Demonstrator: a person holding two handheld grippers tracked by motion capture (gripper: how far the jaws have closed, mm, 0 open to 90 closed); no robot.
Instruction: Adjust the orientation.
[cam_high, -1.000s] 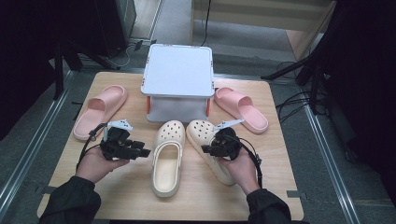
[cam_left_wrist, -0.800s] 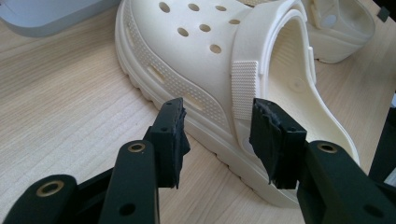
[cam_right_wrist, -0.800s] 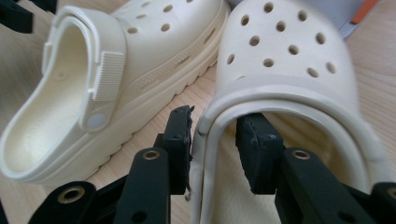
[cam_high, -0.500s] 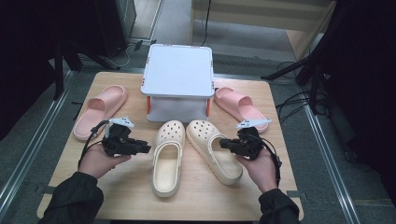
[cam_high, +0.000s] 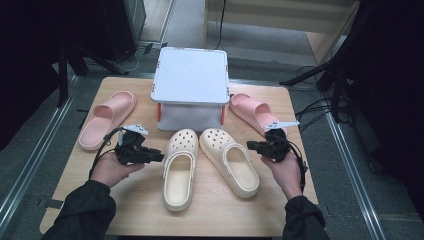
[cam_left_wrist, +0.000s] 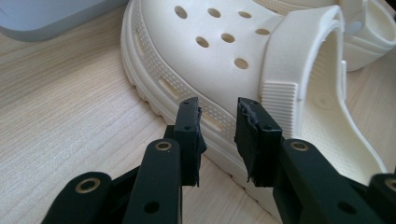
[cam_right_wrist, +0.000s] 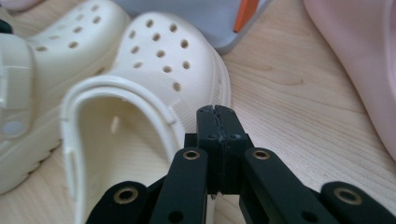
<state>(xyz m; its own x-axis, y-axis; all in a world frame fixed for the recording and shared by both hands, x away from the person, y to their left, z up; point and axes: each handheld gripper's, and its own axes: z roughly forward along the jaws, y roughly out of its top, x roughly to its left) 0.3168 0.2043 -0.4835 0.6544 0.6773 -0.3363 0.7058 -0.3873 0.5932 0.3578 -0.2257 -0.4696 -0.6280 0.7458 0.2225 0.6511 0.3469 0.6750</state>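
I have two cream clogs side by side at the middle of the table (cam_high: 125, 210), toes pointing far toward the white box (cam_high: 191, 80). The left clog (cam_high: 179, 167) lies straight; the right clog (cam_high: 230, 160) angles with its heel off to the right, and their toes nearly touch.

My left gripper (cam_high: 159, 156) sits just left of the left clog, level with its strap. Its jaws have just been closing and now stand at a narrow gap with nothing between them; in the left gripper view (cam_left_wrist: 217, 128) the tips hang close before the clog's ribbed sole edge, not pressing on it.

My right gripper (cam_high: 250, 145) sits just right of the right clog, jaws pressed fully together and empty. In the right gripper view (cam_right_wrist: 218, 122) the tips point at the clog's side rim.

A pink slide (cam_high: 106, 117) lies far left, another (cam_high: 252, 111) far right beside the box.
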